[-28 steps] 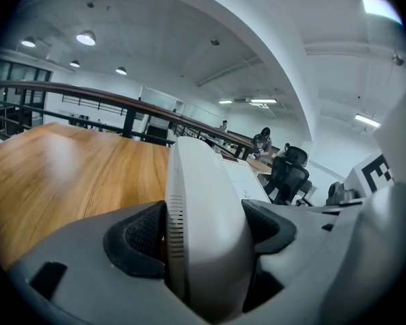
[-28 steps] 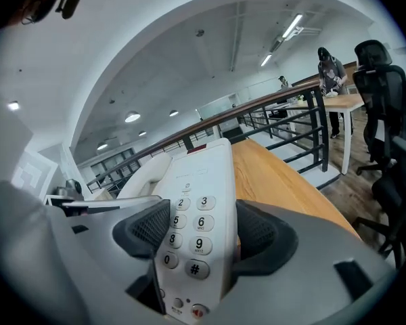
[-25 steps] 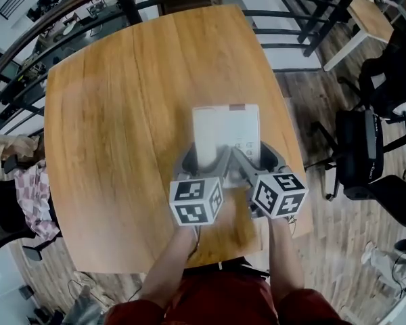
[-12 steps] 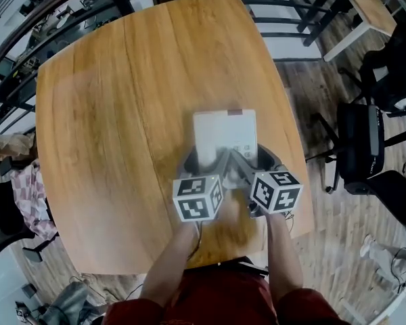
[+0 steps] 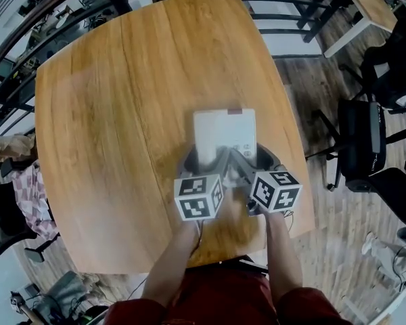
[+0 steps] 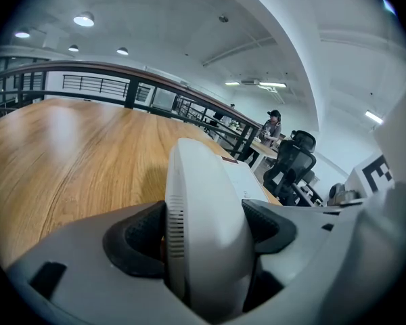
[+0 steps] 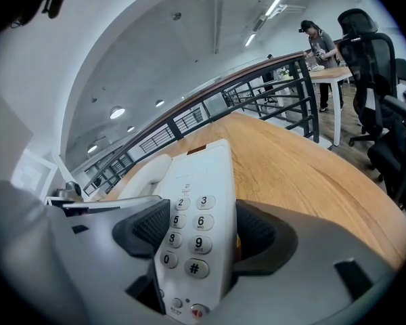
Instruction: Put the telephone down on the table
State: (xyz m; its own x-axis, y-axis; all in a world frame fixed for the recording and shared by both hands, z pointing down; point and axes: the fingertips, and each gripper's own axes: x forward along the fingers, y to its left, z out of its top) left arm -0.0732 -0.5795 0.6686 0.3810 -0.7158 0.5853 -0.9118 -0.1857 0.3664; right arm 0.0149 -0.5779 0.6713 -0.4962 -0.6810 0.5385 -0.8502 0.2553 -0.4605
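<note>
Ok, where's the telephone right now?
In the head view, the telephone is over the near right part of the table, its near end held by the left gripper and the right gripper.

2, 3, 5, 6, 8, 9, 0 and # on round keys (image 7: 201,221) of white telephone (image 7: 213,175), small print above them too tiny to read
</note>
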